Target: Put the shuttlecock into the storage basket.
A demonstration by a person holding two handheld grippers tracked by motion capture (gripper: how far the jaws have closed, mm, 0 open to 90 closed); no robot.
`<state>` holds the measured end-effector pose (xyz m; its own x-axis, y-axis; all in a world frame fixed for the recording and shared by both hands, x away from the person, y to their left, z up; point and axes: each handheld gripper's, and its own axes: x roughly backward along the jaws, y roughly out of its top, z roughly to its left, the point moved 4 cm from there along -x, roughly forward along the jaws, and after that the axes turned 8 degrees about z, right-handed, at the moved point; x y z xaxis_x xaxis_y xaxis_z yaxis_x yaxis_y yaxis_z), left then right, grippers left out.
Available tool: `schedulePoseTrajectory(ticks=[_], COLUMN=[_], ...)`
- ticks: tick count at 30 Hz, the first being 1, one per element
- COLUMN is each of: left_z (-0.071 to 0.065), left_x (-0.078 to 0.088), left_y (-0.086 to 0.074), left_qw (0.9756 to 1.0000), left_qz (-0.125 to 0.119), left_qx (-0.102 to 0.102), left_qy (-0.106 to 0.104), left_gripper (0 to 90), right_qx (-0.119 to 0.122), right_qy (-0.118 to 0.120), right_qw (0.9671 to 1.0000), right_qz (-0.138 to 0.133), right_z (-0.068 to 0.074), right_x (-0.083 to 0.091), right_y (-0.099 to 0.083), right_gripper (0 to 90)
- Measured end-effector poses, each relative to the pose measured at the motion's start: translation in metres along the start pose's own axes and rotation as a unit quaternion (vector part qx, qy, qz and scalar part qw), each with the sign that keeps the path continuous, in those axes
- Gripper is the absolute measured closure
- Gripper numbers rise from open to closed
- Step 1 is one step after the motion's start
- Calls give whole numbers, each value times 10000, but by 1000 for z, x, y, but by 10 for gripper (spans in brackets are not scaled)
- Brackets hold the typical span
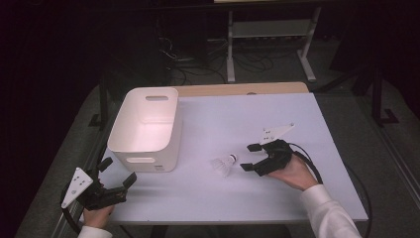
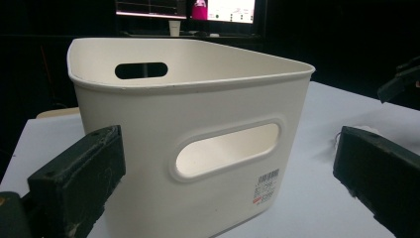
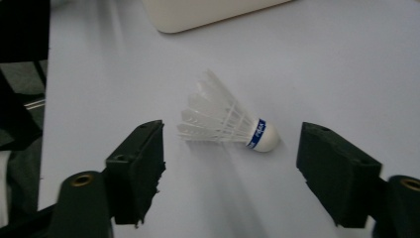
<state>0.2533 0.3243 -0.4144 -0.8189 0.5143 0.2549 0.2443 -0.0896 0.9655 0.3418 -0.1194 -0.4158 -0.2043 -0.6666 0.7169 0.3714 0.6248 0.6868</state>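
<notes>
A white shuttlecock (image 1: 224, 164) (image 3: 225, 124) with a blue band by its cork lies on its side on the white table (image 1: 237, 114). My right gripper (image 1: 251, 157) (image 3: 230, 171) rests low just right of it, jaws apart and aimed at it, and neither pad touches the shuttlecock. A white bin (image 1: 145, 127) (image 2: 188, 134) with handle slots stands at the table's left. At the front left corner my left gripper (image 1: 119, 171) (image 2: 223, 188) stands open, facing the bin's near wall with nothing between its jaws.
Under the white table top a wooden edge (image 1: 242, 89) shows at the back. Beyond it are a white rack (image 1: 270, 39) and cables on the dark floor. Bare table lies in front of and behind the shuttlecock.
</notes>
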Motion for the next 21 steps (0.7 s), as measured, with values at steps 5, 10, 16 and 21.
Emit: schedulePoseTrajectory(ticks=[5, 10, 16, 21], left_z=[0, 0, 0, 0], left_x=[0, 0, 0, 0], left_y=[0, 0, 0, 0], left_qw=[10000, 10000, 10000, 10000], left_qz=[-3, -4, -1, -5], left_qx=[-7, -9, -17, -27], left_qy=[3, 1, 5, 2], left_gripper=[0, 0, 0, 0], right_qx=[-1, -21, -59, -118], right_qy=[141, 264, 306, 215], right_qw=[9999, 9996, 9993, 9993], right_qz=[39, 103, 217, 283], right_z=[1, 1, 1, 1], right_x=[-3, -6, -11, -16], right_y=[0, -1, -2, -2], right_gripper=[371, 482, 594, 688])
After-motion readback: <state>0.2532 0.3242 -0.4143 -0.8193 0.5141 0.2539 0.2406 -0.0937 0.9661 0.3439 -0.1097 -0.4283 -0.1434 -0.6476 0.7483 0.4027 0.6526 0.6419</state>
